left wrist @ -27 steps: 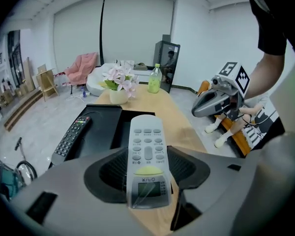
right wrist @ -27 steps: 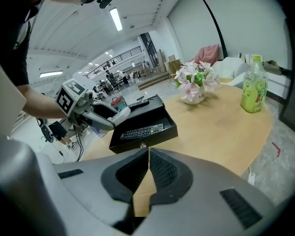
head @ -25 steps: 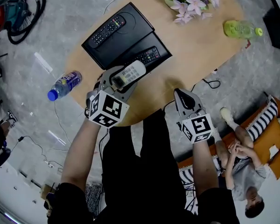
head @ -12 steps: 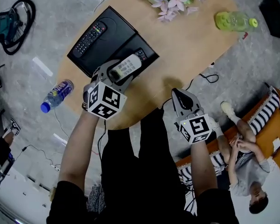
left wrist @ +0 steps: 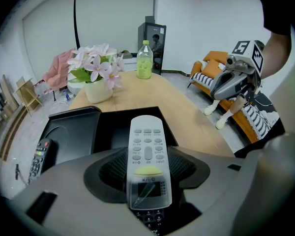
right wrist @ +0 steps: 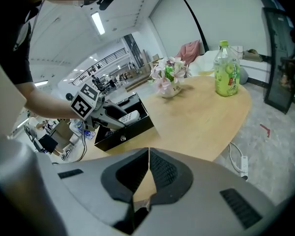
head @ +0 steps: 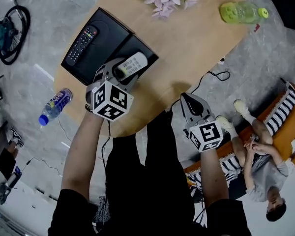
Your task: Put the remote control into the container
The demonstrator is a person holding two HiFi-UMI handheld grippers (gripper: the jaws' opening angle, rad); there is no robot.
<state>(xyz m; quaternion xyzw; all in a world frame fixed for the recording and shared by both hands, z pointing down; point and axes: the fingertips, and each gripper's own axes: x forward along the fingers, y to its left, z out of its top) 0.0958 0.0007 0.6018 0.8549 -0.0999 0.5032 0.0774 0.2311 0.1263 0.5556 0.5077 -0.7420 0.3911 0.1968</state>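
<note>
White remote [head: 135,63], clamped in left gripper [head: 124,71], has been lowered over black container [head: 113,38]; release judged near. Right gripper [head: 186,100] closed, empty.

A black remote [left wrist: 148,220] occupies the container's [left wrist: 110,129] near end; bare tabletop [left wrist: 187,107] stretches toward the flowers [left wrist: 96,58].
</note>
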